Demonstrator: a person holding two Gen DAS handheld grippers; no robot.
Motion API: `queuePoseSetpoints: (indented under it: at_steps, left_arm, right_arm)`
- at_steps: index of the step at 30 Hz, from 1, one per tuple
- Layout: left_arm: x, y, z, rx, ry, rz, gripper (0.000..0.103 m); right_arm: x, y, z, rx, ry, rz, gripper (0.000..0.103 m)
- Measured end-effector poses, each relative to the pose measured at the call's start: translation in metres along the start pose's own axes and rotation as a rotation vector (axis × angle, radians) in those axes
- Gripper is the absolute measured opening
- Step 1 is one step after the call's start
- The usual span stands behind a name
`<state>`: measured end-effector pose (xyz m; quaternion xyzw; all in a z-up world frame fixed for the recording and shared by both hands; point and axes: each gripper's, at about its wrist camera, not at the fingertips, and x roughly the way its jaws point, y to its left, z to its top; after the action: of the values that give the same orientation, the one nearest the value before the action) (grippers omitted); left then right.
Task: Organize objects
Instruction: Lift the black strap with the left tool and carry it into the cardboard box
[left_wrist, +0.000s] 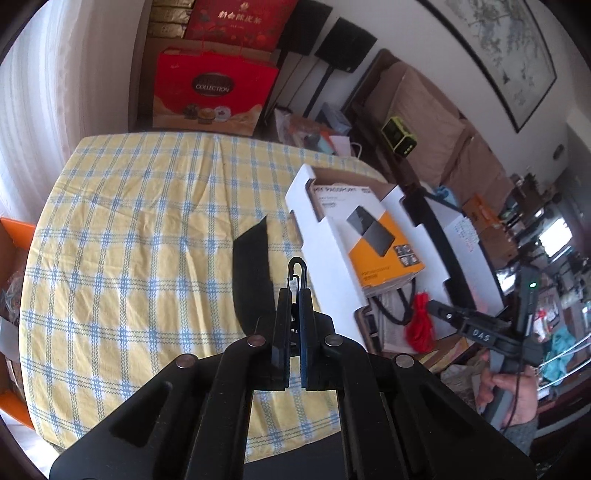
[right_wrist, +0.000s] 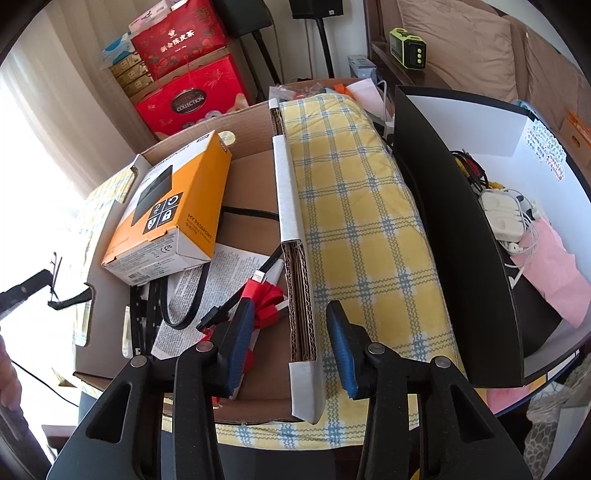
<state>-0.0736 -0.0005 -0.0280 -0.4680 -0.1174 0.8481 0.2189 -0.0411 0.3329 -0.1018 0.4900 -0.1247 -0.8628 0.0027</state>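
Your left gripper (left_wrist: 294, 295) pinches a black clip (left_wrist: 297, 271), your right gripper (right_wrist: 291, 332), fingers spread, straddles the cardboard box (right_wrist: 295, 280) wall; a snag could tip it.

I'm in a lived-in home — a living room, by the look of it. A brown sofa (left_wrist: 436, 122) with big cushions lines the wall under a framed ink painting (left_wrist: 502, 51). My table wears a yellow checked cloth (left_wrist: 147, 206), and red gift boxes (left_wrist: 214, 92) are stacked in the corner beside pale curtains (left_wrist: 48, 92). Household clutter fills the edges — chargers and earphone cables (right_wrist: 513, 225) in a white box, speakers on stands (left_wrist: 347, 44).
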Motion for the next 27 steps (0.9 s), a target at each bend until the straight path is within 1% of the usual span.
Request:
queuePoseSetpoints:
  at_steps: [3,10,15,20,23,25,27]
  left_arm:
    - [-0.019,-0.021,0.016,0.033,-0.037,-0.049,0.003]
    - [-0.058,-0.088,0.055,0.147,-0.105,-0.167,0.003]
    - [-0.074,-0.127,0.075,0.201,-0.144,-0.213,0.003]
    - [-0.082,-0.157,0.089,0.234,-0.175,-0.236,0.003]
    - [-0.076,-0.163,0.091,0.23,-0.166,-0.254,0.003]
    - [-0.062,-0.163,0.088,0.227,-0.136,-0.249,0.003]
    - [-0.04,-0.16,0.081,0.225,-0.086,-0.232,0.003]
  right_arm:
    - [0.0,0.0,0.001,0.007,0.004,0.006,0.041]
    - [0.001,-0.004,0.001,0.024,0.006,0.015,0.041]
    - [-0.002,-0.004,0.001,0.023,0.003,0.006,0.041]
    - [-0.007,-0.008,0.002,0.024,-0.006,-0.008,0.04]
    - [-0.01,-0.009,0.002,0.02,-0.009,-0.02,0.031]
    - [-0.009,-0.01,0.001,0.019,-0.006,-0.021,0.03]
    - [-0.009,-0.011,0.001,0.018,-0.004,-0.017,0.028]
